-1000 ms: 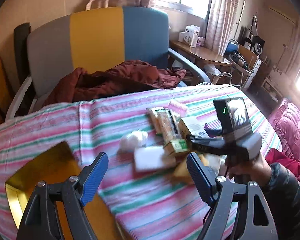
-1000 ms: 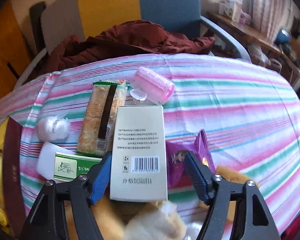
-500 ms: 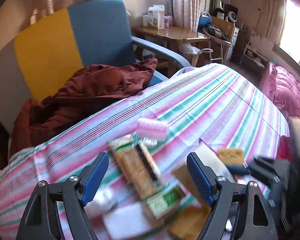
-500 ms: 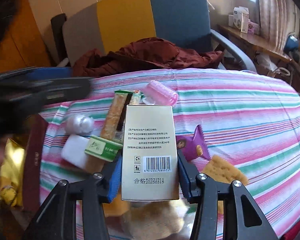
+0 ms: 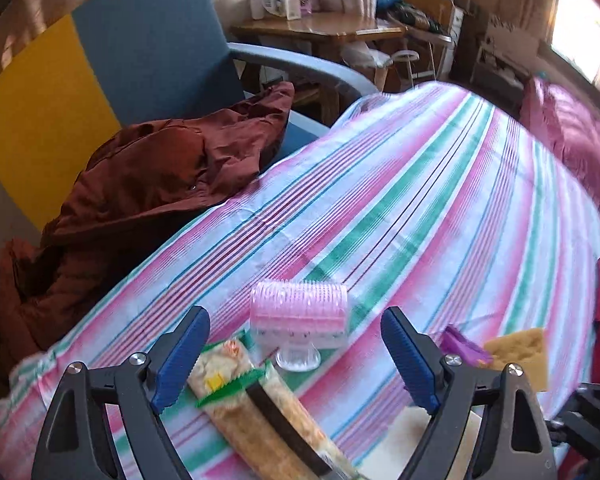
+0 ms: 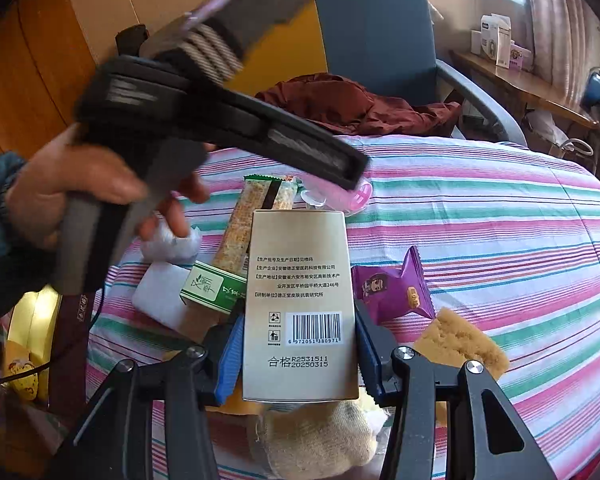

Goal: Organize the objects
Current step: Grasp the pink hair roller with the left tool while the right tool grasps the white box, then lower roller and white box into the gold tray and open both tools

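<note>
My right gripper (image 6: pixel 296 356) is shut on a gold carton with a barcode (image 6: pixel 300 300) and holds it above the striped table. My left gripper (image 5: pixel 296 360) is open and empty, with a pink hair roller (image 5: pixel 299 316) lying between and just beyond its fingertips. A long snack bar (image 5: pixel 260 412) lies under the left fingers; it also shows in the right wrist view (image 6: pixel 252 224). The left gripper's body (image 6: pixel 220 120) crosses the right wrist view, hiding most of the roller (image 6: pixel 340 196).
A purple snack packet (image 6: pixel 392 288), a tan sponge (image 6: pixel 460 344), a green-and-white box (image 6: pixel 216 286), a white block (image 6: pixel 160 296) and a white ball (image 6: pixel 172 244) lie on the striped cloth (image 5: pixel 420 200). A chair with a red jacket (image 5: pixel 140 184) stands behind.
My right gripper has shut on the gold carton and lifted it. My left gripper has swung right and forward to the pink roller.
</note>
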The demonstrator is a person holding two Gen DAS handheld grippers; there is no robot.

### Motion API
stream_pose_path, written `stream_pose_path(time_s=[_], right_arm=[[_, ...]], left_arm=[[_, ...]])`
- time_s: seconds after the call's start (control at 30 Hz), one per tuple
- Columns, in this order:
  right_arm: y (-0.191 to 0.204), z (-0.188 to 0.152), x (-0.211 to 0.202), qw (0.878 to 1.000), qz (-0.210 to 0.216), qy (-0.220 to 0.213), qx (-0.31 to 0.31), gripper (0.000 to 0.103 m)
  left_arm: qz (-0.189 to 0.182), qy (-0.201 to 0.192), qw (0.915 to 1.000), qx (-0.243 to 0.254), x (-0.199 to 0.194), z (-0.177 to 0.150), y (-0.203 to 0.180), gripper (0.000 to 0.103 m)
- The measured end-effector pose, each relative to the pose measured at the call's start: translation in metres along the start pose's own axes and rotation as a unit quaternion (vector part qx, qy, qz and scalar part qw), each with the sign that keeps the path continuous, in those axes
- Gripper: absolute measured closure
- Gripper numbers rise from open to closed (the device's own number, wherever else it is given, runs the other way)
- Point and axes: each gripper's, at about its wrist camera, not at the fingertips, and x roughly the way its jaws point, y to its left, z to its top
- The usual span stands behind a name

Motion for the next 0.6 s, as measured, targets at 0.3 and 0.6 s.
stream_pose_path(time_s=[0.3,0.6], right_arm=[[-0.002,-0.002,0.002,1.0,0.001,0.004,0.002,0.053],[-0.003,0.002,-0.01,1.0,-0.001,-0.018,0.003,0.053]], left_arm=[[-0.004,0.02,0.9998,0.003,0.033,0.004,-0.004,0.038],[-0.022,-0.048,0.9967,-0.062,-0.03,-0.01,0.021,0.038]])
